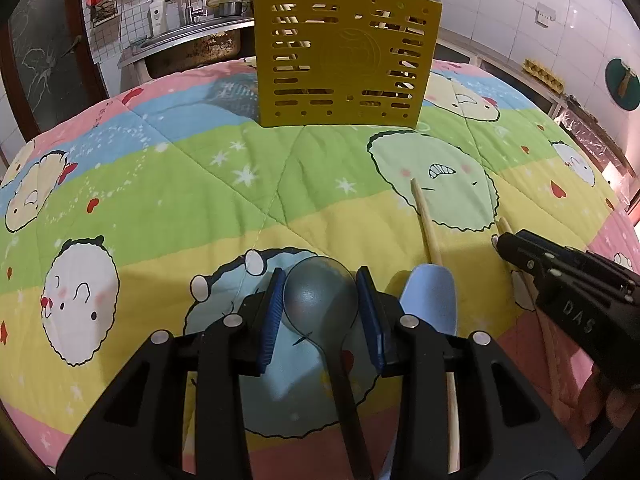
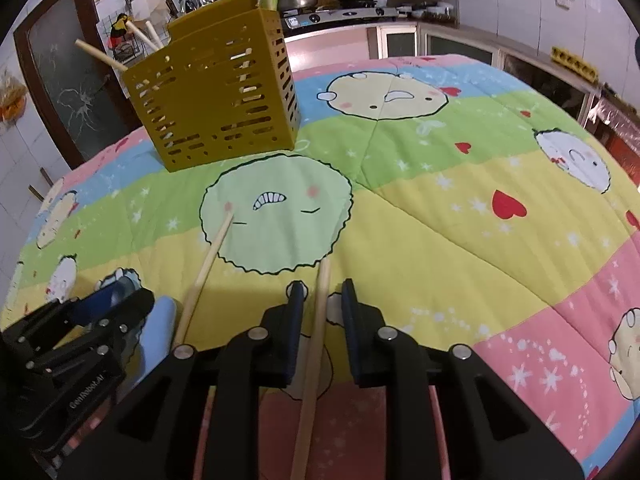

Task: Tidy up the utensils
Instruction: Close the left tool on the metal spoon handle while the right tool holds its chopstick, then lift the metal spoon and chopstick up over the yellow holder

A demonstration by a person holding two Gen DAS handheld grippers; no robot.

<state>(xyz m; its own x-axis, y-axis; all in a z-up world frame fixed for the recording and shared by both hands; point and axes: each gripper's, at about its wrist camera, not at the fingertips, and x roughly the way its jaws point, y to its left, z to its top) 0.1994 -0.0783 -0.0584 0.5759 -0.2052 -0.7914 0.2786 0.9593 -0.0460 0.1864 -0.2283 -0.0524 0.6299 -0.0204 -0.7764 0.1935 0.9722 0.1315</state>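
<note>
Left gripper sits closest, blue pads pinching the bowl of a dark spoon from both sides; spoon handle runs back under the gripper and is cut off at the bottom edge. Just right of it lies a light blue spoon, half covered by the gripper arm, handle not visible. A chopstick lies beside that spoon, tip pointing toward the holder, near end partly hidden.

Right gripper is low over the quilt, jaws slightly apart, with a second chopstick running between them; pads look just clear of it on both sides, so not pinching. Its near end runs out of frame at the bottom. In the left wrist view only the tip of this chopstick shows past the black gripper nose. Part of a hand shows at the right edge there, blurred.

Quilt with cartoon faces covers the whole table; wide bare stretch to the right and ahead of both grippers, nothing lying between them and the holder.

Yellow slotted holder stands upright toward the far edge of the quilt, chopsticks already poking out of it on the left, something green sticking up at the back right, hard to make out. How it is divided inside cannot be told.

Behind: sink, stove, shelves, all dim.
</note>
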